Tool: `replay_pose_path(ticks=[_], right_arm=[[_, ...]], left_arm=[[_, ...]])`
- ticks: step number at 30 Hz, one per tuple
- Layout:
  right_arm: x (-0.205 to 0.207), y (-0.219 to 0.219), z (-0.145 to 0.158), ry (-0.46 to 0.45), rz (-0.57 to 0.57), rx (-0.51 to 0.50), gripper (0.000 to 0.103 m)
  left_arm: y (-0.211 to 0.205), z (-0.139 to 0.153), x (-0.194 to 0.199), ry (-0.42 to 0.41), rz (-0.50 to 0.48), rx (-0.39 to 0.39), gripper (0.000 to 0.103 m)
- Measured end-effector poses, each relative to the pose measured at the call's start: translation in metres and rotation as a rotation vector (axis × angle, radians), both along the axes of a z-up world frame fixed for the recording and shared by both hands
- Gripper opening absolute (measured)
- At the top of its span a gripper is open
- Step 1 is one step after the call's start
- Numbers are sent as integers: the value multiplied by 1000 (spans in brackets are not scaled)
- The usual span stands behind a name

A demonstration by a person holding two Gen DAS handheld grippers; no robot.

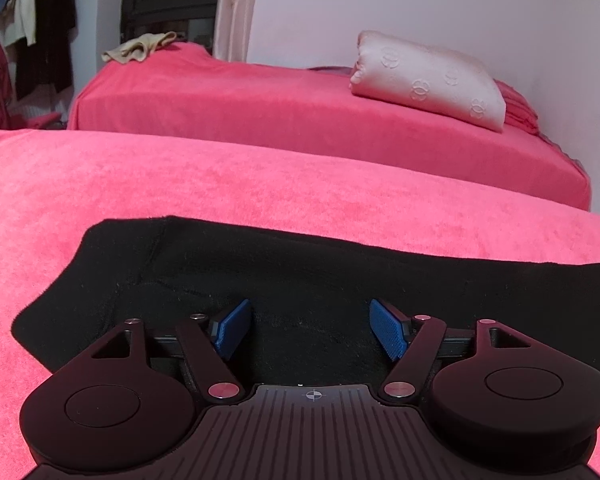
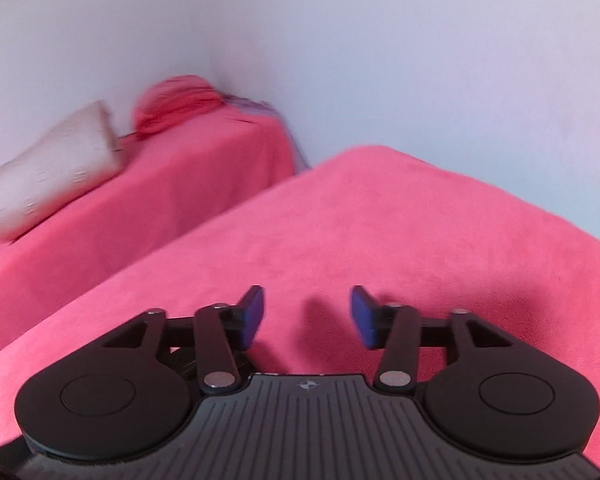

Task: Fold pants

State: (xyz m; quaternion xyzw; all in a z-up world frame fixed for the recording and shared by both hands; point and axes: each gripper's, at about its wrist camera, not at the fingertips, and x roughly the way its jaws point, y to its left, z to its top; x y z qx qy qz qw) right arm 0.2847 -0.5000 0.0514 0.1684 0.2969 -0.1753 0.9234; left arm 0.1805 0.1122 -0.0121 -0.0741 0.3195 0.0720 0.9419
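Note:
Black pants point(image 1: 300, 264) lie flat on the pink bed cover point(image 1: 140, 184) in the left wrist view, stretching from lower left to the right edge. My left gripper point(image 1: 311, 312) hovers just over the pants, its blue pads wide apart and nothing pinched between them. In the blurred right wrist view my right gripper point(image 2: 307, 312) stands open over bare pink cover point(image 2: 380, 232), with only its shadow between the fingers. No pants show in that view.
A second pink-covered bed point(image 1: 300, 112) lies beyond a gap, bearing a white pillow point(image 1: 428, 80) and a beige cloth point(image 1: 140, 48). Clothes point(image 1: 28, 28) hang at the far left. A pale wall point(image 2: 380, 60) rises behind both beds.

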Motion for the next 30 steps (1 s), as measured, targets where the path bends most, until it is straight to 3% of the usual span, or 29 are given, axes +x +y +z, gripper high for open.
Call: replay_pose_path(ticks=[5,8,12,16,20,24,27,30], right_arm=[[-14,76,28,-19,304,3,63],[-18,162,42,-19,583,-49,63],[-26,298,56,-51,983,-97,62],[-18,423,42,-35,1226,-71,57],[7,527,11,34,1356,-91,57],[6,592,-18,70,1409,-261,57],[13,597,-40,130,1415,-304,9],[4,598,-30,21,1398,-334,8]], left_arm=[[21,25,-13,-3,71,-37,103],[38,38,-27,34,129,-51,103],[50,33,-57,69,161,-42,103],[64,24,-69,81,231,-10,103],[74,20,-67,73,232,-37,103],[75,14,-61,95,224,-36,103],[78,16,-65,75,212,-64,103],[77,16,-65,69,207,-70,103]])
